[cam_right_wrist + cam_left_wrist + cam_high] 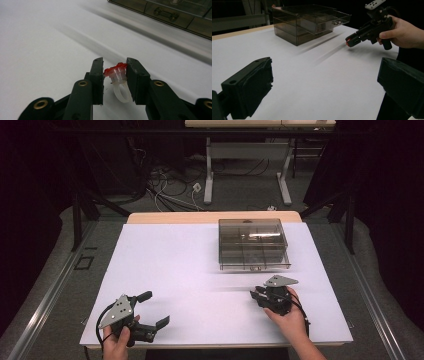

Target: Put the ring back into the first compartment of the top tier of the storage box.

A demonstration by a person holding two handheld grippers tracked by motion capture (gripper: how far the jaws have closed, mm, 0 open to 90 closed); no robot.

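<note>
High view: left gripper (156,309) sits at the near-left corner of the white table (170,265), jaws spread wide, nothing between them. Right gripper (257,295) is at near right, held just above the surface, pointing left and away from the person. The box (254,243), a smoky clear plastic case, stands at far right-centre, well apart from both grippers. Dividers split it into compartments; from here I can't tell what is in them.

Left gripper view: own two jaws stand far apart at the frame's edges, bare table between them. Further off, the box shows a clear lid or tray overhanging its front with two small knobs on it, a detail the high view doesn't resolve. At upper right the hand (404,33) holds the right gripper, and a red spot shows at that gripper's tip.

Right gripper view: this resolves the red spot. The jaws are clamped on a ring (118,75), a small translucent white plastic band with a red top. It's pinched at the tip, red part facing away from the camera, band hanging down, clear of the table. At top right, the box front shows drawer-like panels, one with a dark handle; contents unreadable.
</note>
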